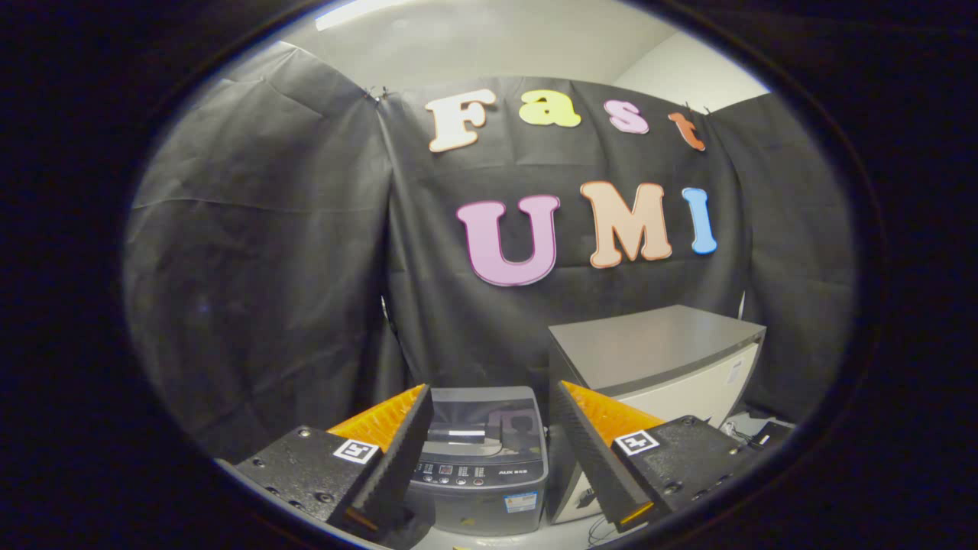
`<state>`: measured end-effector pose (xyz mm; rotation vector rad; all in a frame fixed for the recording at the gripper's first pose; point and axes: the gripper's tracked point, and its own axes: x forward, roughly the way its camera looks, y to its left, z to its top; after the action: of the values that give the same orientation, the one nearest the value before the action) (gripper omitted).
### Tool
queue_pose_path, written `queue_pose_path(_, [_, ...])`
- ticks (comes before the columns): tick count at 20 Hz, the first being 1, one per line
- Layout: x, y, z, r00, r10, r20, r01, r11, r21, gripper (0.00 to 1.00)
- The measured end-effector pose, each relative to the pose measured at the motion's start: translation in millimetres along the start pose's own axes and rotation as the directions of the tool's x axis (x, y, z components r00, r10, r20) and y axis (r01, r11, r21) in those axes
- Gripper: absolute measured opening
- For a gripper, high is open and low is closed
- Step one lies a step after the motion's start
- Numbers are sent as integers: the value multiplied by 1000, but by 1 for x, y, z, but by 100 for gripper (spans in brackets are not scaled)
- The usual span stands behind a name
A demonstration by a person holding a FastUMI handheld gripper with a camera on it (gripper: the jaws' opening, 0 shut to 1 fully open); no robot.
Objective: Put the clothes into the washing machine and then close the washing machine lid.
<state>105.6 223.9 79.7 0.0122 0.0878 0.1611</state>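
Grey boxy washing machine [480,458] between parted gripper [489,451] fingers

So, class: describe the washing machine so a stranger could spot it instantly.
Start at the black cloth wall. At its foot, beyond the open gripper, sits the washing machine. Unlike the taller pale cabinet beside it, it is low, grey, with a closed glossy lid.

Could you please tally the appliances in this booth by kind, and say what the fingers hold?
Washing machine, lid down, seen between the fingers: 1
Grey-topped white cabinet beside it: 1
Total: 2
The gripper fingers are apart and hold nothing.
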Motion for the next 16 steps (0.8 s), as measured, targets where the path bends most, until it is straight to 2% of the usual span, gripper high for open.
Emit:
queue_pose_path(5, [-42,-8,19,993,-4,119,2,1000,13,97])
queue_pose_path(10, [-72,-10,22,990,-10,139,18,998,-61,97])
queue_pose_path(16, [-88,-11,5,988,-10,155,8,1000,14,97])
